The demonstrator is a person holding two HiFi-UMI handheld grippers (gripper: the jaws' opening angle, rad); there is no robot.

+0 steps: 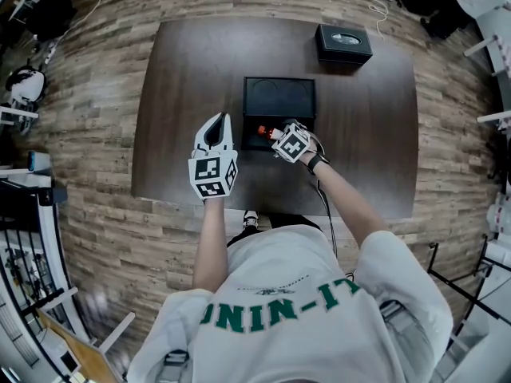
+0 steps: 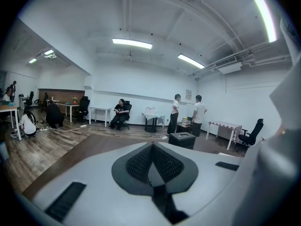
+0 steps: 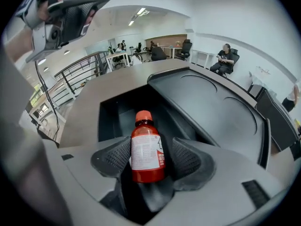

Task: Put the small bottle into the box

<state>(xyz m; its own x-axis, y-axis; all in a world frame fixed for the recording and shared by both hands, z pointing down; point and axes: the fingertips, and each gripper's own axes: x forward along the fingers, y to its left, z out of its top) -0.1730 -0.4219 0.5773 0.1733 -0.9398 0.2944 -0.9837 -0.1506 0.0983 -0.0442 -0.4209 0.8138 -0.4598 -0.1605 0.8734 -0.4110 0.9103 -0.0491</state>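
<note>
Nearly done: small bottle (image 3: 146, 152) sits between right gripper's (image 3: 150, 150) parted jaws at the box's (image 1: 279, 94) open front compartment (resting there? unclear), left gripper (image 2: 153, 161) closed, empty, beside the box.

We see a table (image 1: 359, 134) with a box (image 1: 279, 102) in its middle. A tissue box (image 1: 343, 44) sits behind the box and to its right, near the far edge. The right gripper (image 1: 275, 136) is at the near side of the box. The small bottle (image 3: 147, 149) is between its jaws, over the open near part of the box. The left gripper (image 1: 218, 124) is above the table, just left of the box and not touching it.
</note>
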